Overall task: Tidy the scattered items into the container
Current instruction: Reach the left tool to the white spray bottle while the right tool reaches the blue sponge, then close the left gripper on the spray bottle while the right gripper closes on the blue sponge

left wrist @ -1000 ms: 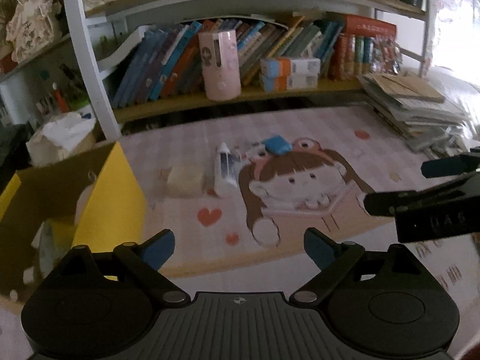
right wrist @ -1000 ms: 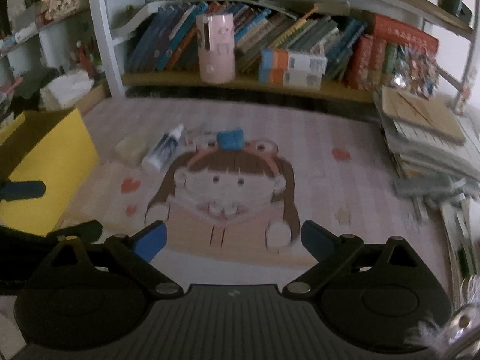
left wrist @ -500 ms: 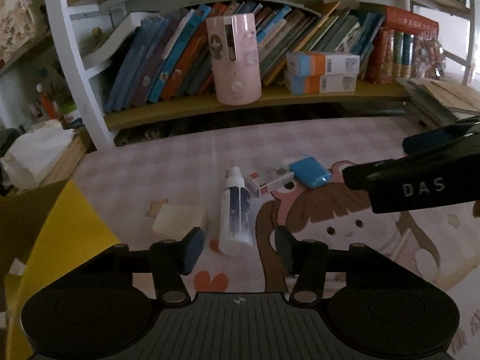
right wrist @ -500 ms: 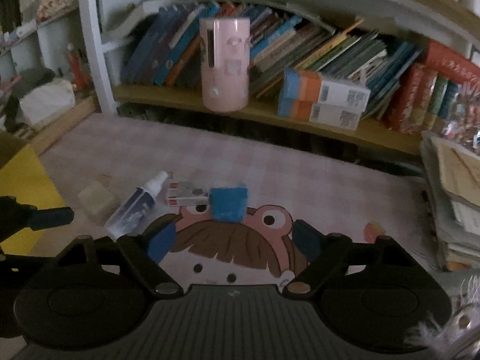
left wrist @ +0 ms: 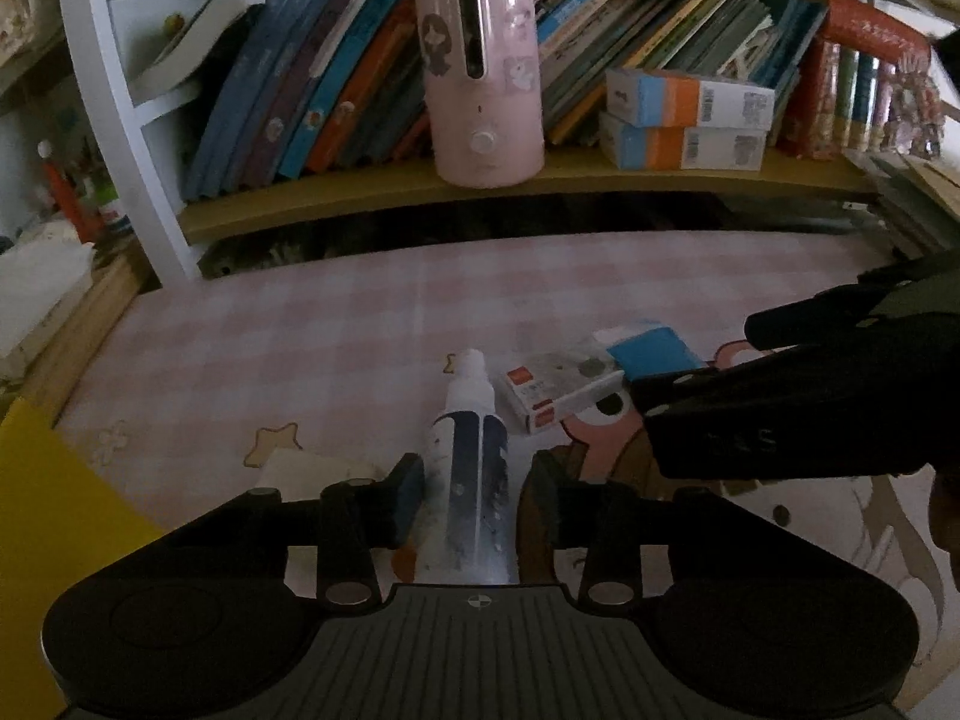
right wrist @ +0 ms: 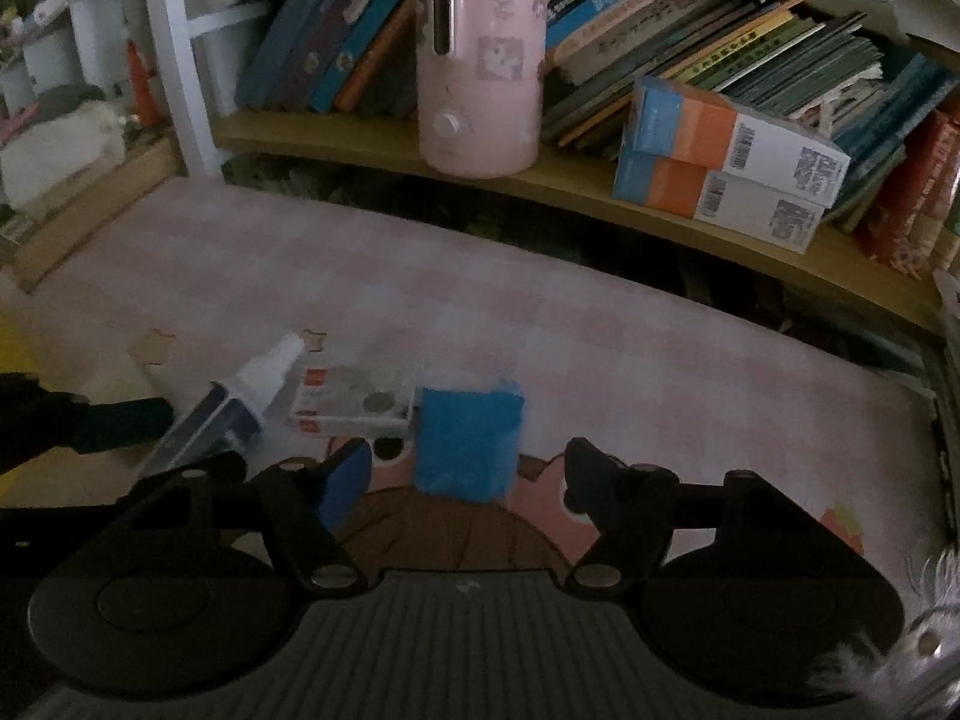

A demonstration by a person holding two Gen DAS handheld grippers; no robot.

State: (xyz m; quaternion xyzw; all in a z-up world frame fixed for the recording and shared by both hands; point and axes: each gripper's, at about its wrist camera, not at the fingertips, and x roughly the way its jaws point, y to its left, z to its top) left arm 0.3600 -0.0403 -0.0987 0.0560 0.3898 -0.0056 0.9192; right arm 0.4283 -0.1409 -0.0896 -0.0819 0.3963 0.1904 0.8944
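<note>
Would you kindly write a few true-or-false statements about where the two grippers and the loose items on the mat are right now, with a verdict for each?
1. The spray bottle lies between the left gripper's fingers. True.
2. The right gripper is clamped shut on the blue sponge. False: its jaws stand apart on either side of the sponge, not touching it.
3. The small red-and-white box lies between the bottle and the sponge. True.
4. The pink cylinder lies tipped over on the mat. False: it stands upright on the bookshelf.
5. The spray bottle's white cap points toward the bookshelf. True.
</note>
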